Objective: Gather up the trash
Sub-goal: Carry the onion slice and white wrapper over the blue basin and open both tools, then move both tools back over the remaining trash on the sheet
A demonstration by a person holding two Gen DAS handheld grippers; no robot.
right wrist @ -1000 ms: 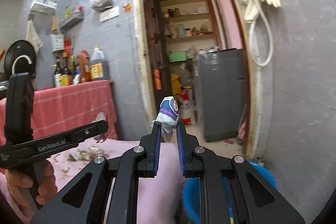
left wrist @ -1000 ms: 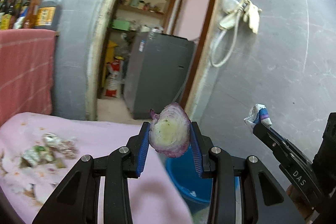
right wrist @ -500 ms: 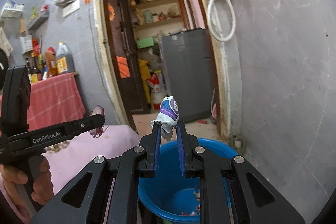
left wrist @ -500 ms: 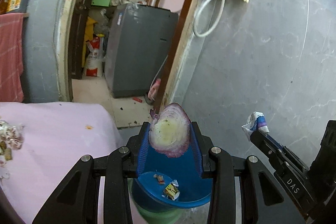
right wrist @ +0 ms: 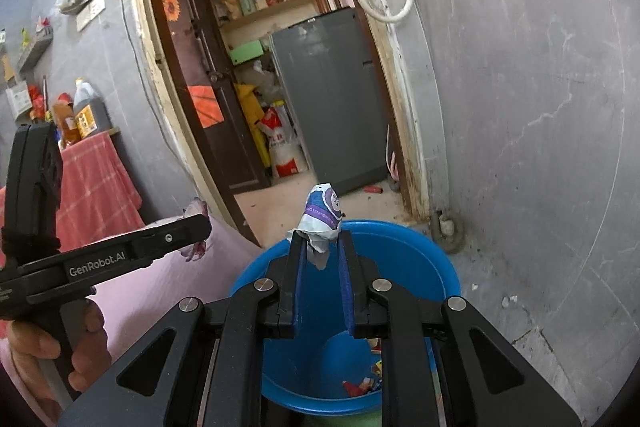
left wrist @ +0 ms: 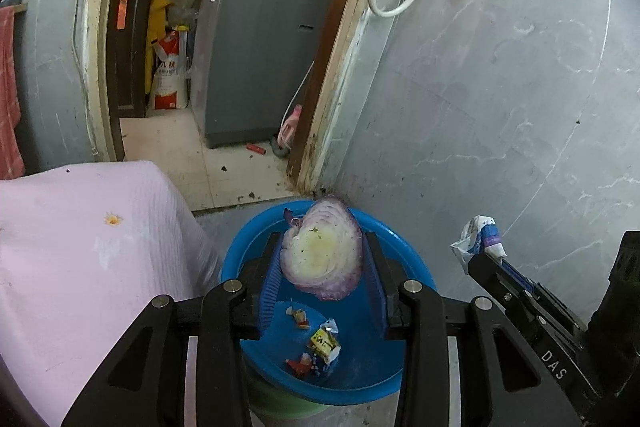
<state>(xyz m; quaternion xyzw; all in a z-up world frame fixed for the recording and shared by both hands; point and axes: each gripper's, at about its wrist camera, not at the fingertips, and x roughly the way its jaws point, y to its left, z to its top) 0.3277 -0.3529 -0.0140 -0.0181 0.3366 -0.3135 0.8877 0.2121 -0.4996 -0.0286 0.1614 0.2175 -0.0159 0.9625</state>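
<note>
Onion half clamped between the left gripper pads, cut face toward the camera, hanging over the blue bucket. Right gripper has a crumpled wrapper at its fingertips; jaws are opening, wrapper still touching the left pad with a gap showing on the right side, also over the bucket. In the left view the right gripper sits at the right edge with the wrapper sticking out of its tip. In the right view the left gripper comes in from the left edge, a hand wrapped around its handle. Bucket bottom holds a few small scraps of packaging. Bucket stands on the floor just beside the corner of a pink-covered table, near a grey wall and a doorway with a grey appliance behind it.
</note>
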